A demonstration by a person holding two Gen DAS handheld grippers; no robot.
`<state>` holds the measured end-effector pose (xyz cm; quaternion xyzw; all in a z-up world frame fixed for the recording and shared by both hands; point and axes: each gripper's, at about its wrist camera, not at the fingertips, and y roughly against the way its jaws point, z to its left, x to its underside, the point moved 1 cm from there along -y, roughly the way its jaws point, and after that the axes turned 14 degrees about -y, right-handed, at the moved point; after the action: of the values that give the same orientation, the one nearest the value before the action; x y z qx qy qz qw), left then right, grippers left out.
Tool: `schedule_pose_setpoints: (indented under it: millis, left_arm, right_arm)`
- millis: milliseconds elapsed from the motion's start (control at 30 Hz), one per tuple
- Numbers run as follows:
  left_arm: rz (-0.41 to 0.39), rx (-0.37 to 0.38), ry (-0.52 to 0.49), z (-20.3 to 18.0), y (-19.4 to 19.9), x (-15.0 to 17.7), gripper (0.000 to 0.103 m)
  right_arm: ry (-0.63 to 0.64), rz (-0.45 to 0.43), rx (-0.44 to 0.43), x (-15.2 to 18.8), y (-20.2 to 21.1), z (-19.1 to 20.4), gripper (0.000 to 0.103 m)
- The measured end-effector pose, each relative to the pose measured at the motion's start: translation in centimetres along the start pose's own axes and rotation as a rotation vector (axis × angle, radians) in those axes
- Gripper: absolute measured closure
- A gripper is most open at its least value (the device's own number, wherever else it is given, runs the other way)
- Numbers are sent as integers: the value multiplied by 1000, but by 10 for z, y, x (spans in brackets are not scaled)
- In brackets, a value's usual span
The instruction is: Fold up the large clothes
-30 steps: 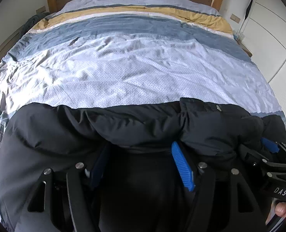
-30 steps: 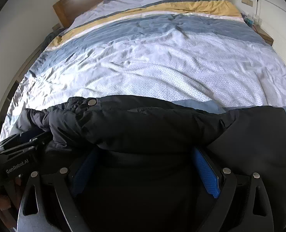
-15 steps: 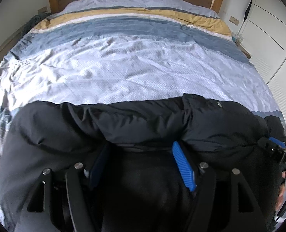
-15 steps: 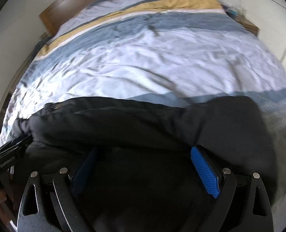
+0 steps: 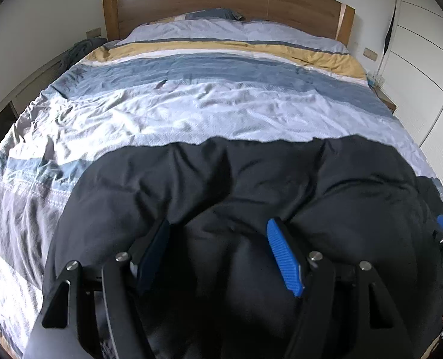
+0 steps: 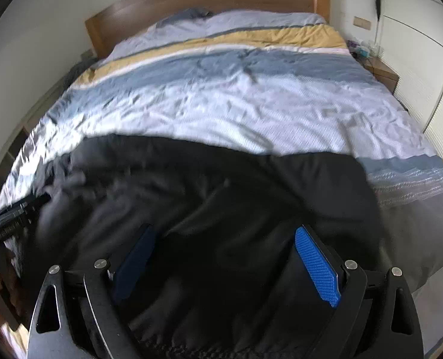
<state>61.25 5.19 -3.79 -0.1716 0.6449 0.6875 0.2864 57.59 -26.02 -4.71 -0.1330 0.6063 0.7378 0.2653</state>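
Both tools grip bunched folds of the black padded coat [image 5: 251,179] on the bed [image 5: 191,113] — left tool [image 5: 218,251] and right tool [image 6: 224,257] clamped part-open on thick fabric; mid-fold, apparently; next — lay the edge over evenly.

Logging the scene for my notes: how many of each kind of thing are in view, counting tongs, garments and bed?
Tongs: 2, left tongs and right tongs
Black jacket: 1
Bed: 1
Total: 4

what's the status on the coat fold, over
Left tongs and right tongs each clamped on a bunch of coat. Coat bunched at near end of bed. Nothing in the way.
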Motion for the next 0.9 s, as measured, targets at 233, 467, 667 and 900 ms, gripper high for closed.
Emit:
schedule_pose_setpoints:
  millis: [233,467,667,900]
  left_arm:
    - [2,5,3,1,-3,5,37]
    - [15,8,0,0,-7,9,35]
    - [34,19,17,6,-14,11,26]
    - [61,14,29,11,-15,15,18]
  right_arm:
    - [-55,16,10,7,-18,-13,9]
    - [-62,20,26,5,-19,-23,5]
    - [-86,31,43,9,-16,-33,2]
    - [-97,46,91,13,-6,-50,1]
